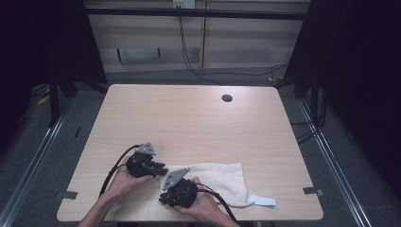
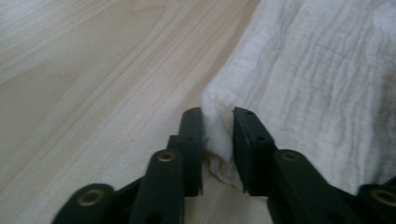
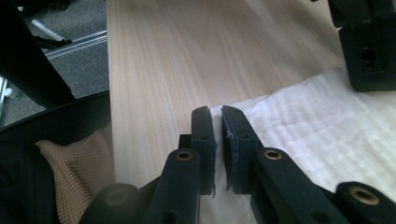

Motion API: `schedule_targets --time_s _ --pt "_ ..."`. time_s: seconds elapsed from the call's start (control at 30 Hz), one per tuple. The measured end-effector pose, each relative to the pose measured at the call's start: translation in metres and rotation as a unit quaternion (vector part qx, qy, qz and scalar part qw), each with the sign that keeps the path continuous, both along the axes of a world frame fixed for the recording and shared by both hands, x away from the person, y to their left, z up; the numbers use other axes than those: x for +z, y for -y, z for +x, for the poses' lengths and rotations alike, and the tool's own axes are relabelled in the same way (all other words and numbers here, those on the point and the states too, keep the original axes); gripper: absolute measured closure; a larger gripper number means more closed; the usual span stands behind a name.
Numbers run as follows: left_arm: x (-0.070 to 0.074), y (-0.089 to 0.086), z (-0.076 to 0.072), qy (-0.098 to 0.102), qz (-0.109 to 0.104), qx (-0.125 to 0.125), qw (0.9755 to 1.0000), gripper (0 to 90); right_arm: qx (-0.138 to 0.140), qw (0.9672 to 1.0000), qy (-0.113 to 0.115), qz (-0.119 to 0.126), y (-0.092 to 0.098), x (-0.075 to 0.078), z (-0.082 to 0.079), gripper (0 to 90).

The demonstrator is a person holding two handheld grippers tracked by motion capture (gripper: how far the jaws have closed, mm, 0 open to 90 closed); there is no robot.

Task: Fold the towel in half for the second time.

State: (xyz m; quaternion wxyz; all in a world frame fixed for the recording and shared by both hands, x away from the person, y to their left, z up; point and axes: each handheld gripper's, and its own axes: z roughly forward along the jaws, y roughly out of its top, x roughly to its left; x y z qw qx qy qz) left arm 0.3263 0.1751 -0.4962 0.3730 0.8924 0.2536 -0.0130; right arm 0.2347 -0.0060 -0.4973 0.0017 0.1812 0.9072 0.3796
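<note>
White cloth (image 1: 215,178), crinkled gauze weave, lies flat near the desk's (image 1: 189,118) front edge; a smooth white tag (image 1: 261,200) sticks out at its right end. Left tool (image 2: 218,122) pinches the cloth's left corner between black jaws. Right tool (image 3: 217,119) nearly closed on the cloth's thin edge. Desk is pale wood-grain laminate with a round grommet hole (image 1: 227,98).
</note>
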Motion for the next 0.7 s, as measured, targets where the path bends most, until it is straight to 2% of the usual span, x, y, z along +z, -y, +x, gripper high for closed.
schedule_targets --time_s 0.07,0.1,0.17,0.23,0.27,0.4,0.47,0.6,0.7 --pt "0.000 0.000 -0.001 0.000 0.003 0.004 1.0000 79.8 -0.001 1.0000 -0.001 -0.003 0.000 0.001 0.001 84.1" --pt "-0.001 0.000 -0.001 -0.006 -0.006 -0.003 1.0000 83.3 -0.002 1.0000 -0.001 0.002 0.000 0.000 0.001 84.7" --pt "0.001 0.000 -0.002 -0.014 0.002 -0.009 0.9999 83.9 -0.004 1.0000 0.000 -0.001 0.000 0.000 0.000 84.7" --pt "0.000 0.000 -0.002 -0.014 0.001 -0.005 0.9999 84.9 -0.004 1.0000 -0.001 0.000 0.000 0.001 0.000 84.8" --pt "0.000 -0.001 -0.001 -0.018 -0.006 0.000 0.9998 85.1 -0.007 0.9999 -0.010 0.003 0.001 0.001 0.000 84.9" --pt "0.002 -0.003 0.002 -0.026 -0.023 0.009 0.9994 85.2 -0.010 0.9999 -0.012 0.005 0.001 0.001 0.001 85.0" --pt "0.003 -0.006 0.003 -0.034 -0.041 0.012 0.9985 85.2 -0.012 0.9997 -0.014 0.014 0.002 0.002 0.001 85.0" --pt "0.007 -0.009 0.004 -0.031 -0.051 0.016 0.9981 85.1 -0.017 0.9994 -0.019 0.025 0.005 0.007 0.001 84.9" --pt "0.010 -0.011 0.005 -0.039 -0.061 0.020 0.9972 84.9 -0.018 0.9989 -0.024 0.036 0.005 0.010 0.002 84.9"
